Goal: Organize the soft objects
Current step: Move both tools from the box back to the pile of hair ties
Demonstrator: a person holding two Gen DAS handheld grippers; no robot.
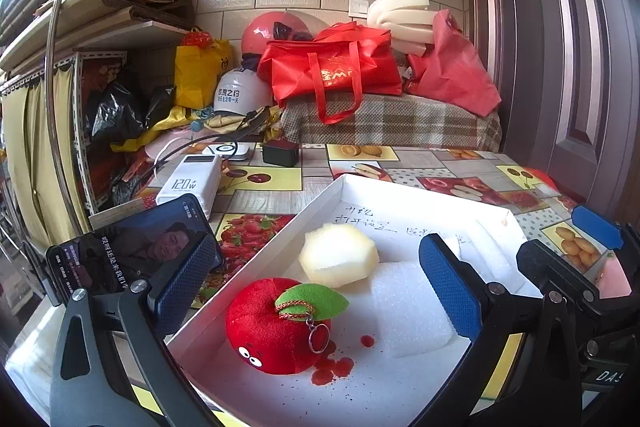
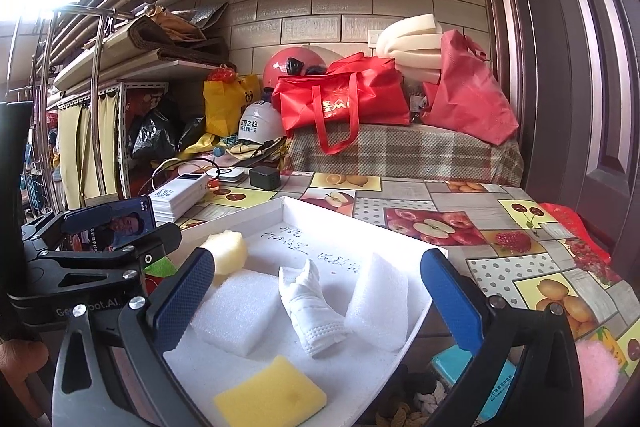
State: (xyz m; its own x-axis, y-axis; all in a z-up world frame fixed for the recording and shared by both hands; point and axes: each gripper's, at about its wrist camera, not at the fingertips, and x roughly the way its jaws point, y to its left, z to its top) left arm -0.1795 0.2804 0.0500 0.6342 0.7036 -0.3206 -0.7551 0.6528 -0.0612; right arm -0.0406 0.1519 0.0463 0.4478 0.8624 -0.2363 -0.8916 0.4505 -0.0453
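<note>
Most of the soft things are already gathered in the white tray (image 2: 416,311) that lies on the table (image 2: 520,227). A red plush apple (image 1: 276,327) is set toward the tray's near left corner, with a pale round sponge (image 1: 338,255) just behind it and a white foam block (image 1: 408,307) beside both. Toward the tray's right edge a rolled white cloth (image 2: 312,307) lies between that block and a second white foam piece (image 2: 378,303), and a yellow sponge (image 2: 272,393) is placed at the near edge. A pink fluffy thing (image 2: 600,367) is seen outside the tray at the table's near right edge; it is judged to be still unsorted.

The right tongs (image 2: 316,291) are spread wide over the cloth with nothing gripped. The left tongs (image 1: 320,287) are likewise held wide apart around the apple, which is not touched.
</note>
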